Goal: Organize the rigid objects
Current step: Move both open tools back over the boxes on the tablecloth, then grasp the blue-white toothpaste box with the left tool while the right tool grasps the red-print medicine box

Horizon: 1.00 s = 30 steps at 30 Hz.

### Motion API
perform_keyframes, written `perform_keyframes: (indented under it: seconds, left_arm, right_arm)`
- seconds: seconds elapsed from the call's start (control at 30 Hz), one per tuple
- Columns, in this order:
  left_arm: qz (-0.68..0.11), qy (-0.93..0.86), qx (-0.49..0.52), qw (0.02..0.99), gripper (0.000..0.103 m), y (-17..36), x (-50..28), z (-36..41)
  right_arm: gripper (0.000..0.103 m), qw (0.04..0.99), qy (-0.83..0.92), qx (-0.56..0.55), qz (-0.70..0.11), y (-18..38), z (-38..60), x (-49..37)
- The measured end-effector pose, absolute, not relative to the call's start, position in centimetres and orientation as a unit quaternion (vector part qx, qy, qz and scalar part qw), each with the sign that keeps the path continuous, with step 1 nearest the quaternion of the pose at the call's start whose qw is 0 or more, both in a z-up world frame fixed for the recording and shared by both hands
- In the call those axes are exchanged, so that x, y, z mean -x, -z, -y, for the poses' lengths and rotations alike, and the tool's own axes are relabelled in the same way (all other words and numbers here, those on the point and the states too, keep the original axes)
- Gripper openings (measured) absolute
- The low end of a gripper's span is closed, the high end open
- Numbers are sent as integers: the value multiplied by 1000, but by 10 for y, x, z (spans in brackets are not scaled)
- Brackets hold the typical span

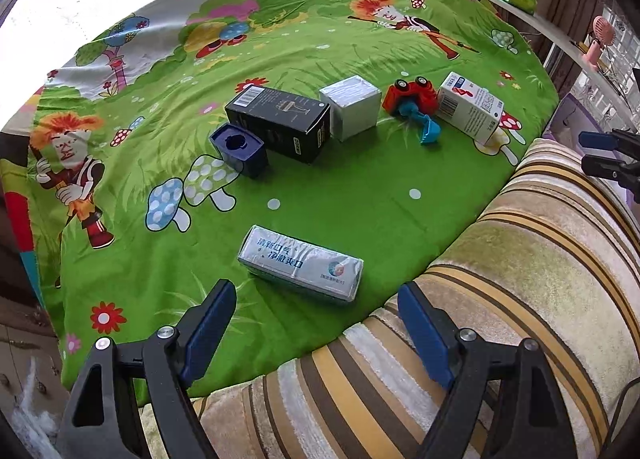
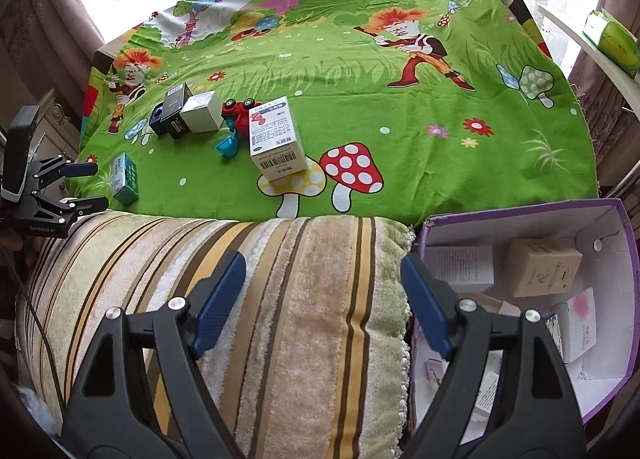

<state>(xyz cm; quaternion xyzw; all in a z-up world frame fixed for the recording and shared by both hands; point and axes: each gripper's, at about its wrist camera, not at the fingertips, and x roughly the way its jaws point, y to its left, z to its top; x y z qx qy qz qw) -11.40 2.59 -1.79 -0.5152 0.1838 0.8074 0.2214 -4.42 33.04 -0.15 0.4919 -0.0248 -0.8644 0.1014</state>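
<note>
On the green cartoon cloth [image 1: 340,187] lie a silver toothpaste box [image 1: 301,263], a dark blue holder [image 1: 239,149], a black box [image 1: 280,121], a grey cube box [image 1: 351,106], a red toy truck with a teal scoop [image 1: 412,105] and a white medicine box [image 1: 470,107]. My left gripper [image 1: 316,333] is open and empty, just short of the toothpaste box. My right gripper [image 2: 323,301] is open and empty over the striped cushion [image 2: 256,299]. The medicine box [image 2: 275,139], the truck [image 2: 240,111] and the toothpaste box [image 2: 125,178] also show in the right wrist view.
A purple-edged cardboard box [image 2: 608,215] at the right holds several small boxes, among them a tan one [image 2: 544,273]. A shelf at the right carries a green tissue pack [image 2: 610,41]. The left gripper [image 2: 82,187] shows at the left edge. The striped cushion [image 1: 520,279] borders the cloth.
</note>
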Motion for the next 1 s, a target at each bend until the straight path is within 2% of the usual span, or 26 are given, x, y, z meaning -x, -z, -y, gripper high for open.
perform_keyframes:
  seconds: [0.47, 0.53, 0.6, 1.0]
  left_arm:
    - [-210, -784, 534, 237, 84, 38, 140, -30]
    - [-209, -782, 536, 238, 81, 40, 142, -31]
    - [-211, -780, 536, 243, 75, 41, 142, -33]
    - [-201, -797, 521, 231, 75, 34, 137, -30]
  right_arm:
    - [82, 127, 860, -494, -26, 7, -290, 96]
    - [82, 134, 858, -494, -35, 8, -283, 104]
    - [82, 138, 857, -495, -41, 10, -278, 111]
    - [82, 132, 852, -504, -42, 22, -266, 148]
